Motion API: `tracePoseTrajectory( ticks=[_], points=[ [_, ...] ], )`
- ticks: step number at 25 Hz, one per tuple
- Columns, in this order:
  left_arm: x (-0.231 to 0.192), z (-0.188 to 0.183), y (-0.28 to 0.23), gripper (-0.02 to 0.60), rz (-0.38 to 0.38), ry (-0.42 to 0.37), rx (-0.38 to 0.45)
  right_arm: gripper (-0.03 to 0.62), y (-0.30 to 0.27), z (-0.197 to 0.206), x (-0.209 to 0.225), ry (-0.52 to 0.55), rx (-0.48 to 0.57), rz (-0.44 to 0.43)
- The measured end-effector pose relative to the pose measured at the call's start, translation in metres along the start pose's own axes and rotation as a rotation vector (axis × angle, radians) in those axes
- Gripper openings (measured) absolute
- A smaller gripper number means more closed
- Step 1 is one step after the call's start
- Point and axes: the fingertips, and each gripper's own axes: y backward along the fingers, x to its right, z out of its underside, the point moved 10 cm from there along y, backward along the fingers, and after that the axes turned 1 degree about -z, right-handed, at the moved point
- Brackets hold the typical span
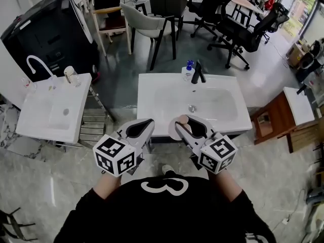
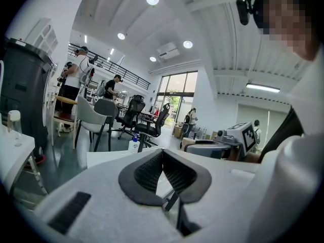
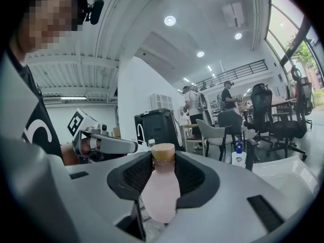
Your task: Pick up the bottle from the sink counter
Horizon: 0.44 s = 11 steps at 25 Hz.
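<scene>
A pale pink bottle [image 3: 162,189] with a tan cap is clamped between the dark pads of my right gripper [image 3: 163,161]. In the head view that gripper [image 1: 186,123] hovers over the near rim of the white sink counter [image 1: 152,92], and the bottle's cap [image 1: 181,118] peeks out at its tip. My left gripper [image 1: 144,127] hangs beside it at the same rim. Its pads meet at their tips with nothing between them [image 2: 162,153].
A blue-capped dispenser bottle [image 1: 188,73] and a black faucet [image 1: 198,73] stand at the back of the sink. A second white sink [image 1: 50,113] with a curved faucet is at the left. Behind are a black cabinet [image 1: 50,32], chairs [image 1: 152,22] and office chairs [image 1: 238,29].
</scene>
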Motion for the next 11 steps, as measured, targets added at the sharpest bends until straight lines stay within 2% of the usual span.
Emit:
tracePoseTrajectory(
  ticks=[11],
  points=[
    [0.002,-0.007,0.008,0.015,0.018,-0.004,0.015,0.127,0.005,-0.012,-0.008,0.007,0.011,0.026]
  ],
)
